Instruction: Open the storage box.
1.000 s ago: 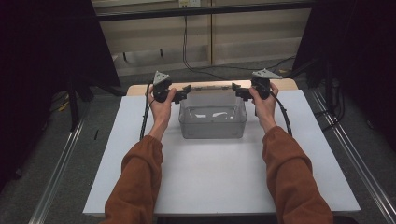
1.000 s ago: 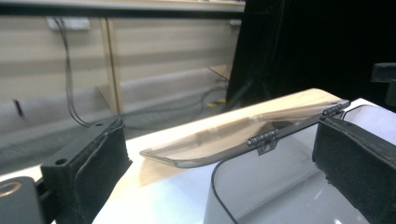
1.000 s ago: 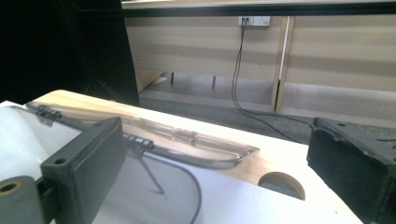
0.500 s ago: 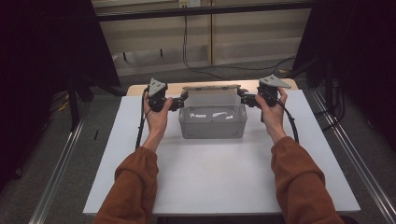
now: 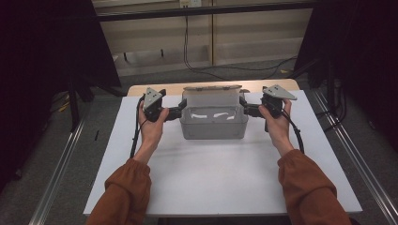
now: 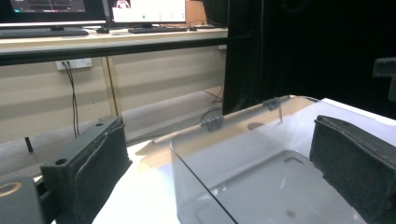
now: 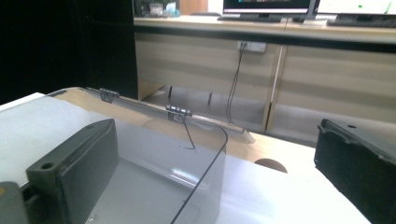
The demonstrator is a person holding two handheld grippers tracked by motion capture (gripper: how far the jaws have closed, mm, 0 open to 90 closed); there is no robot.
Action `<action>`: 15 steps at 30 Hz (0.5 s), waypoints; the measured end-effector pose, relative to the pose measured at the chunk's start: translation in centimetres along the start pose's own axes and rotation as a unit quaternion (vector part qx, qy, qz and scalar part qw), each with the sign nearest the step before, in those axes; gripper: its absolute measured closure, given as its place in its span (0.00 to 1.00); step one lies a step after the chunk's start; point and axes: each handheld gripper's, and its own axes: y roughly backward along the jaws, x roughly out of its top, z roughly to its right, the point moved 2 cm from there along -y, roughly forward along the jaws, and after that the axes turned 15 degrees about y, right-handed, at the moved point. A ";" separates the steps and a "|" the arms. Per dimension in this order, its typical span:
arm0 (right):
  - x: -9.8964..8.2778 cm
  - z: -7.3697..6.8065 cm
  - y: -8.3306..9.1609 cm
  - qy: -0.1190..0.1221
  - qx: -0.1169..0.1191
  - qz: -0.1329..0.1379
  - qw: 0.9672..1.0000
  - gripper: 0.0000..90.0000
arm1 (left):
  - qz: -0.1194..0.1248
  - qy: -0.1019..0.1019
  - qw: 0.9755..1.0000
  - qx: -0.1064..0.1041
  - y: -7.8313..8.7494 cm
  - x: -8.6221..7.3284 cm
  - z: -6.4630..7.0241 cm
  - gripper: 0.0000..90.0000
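Near edge: my two forearms in rust sleeves reach forward over the white table top (image 5: 211, 178). They are spread wider than a second ago and sit lower against the box.

Left gripper (image 5: 174, 112): at the left end of the clear plastic box (image 5: 213, 127). Jaws stand wide apart, clamping nothing. In the left gripper view the curved end rim passes between them, with one jaw outside and the other over the box's interior.

Right gripper (image 5: 248, 111): mirror position at the right end, jaws likewise parted and straddling that end wall. Neither pad presses on the plastic as far as I can tell.

Change: a second ago the lid (image 5: 211, 95) lay down over the box. Half a second ago it was partway up. Now it stands near upright behind the opening. My reading is that the opening step is done and the box is ready for loading or emptying.

Box position: middle of the table toward its far side, between my grippers.

Contents: from above, two pale streaks on the floor could be glare or small white items; I cannot tell which. Both gripper views show a bare moulded floor.

Farther: two dark hinges (image 6: 212, 122) on the back rim, then a strip of wooden surface (image 5: 155, 88) beyond the white top. Past that, a bench with monitors (image 7: 266, 5) and a cable hanging from a wall socket.
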 end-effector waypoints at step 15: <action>-2.3 -1.7 4.5 0.015 -0.028 -0.003 0.999 0.00 | 0.000 -0.003 1.000 0.016 4.6 -2.7 1.6 0.05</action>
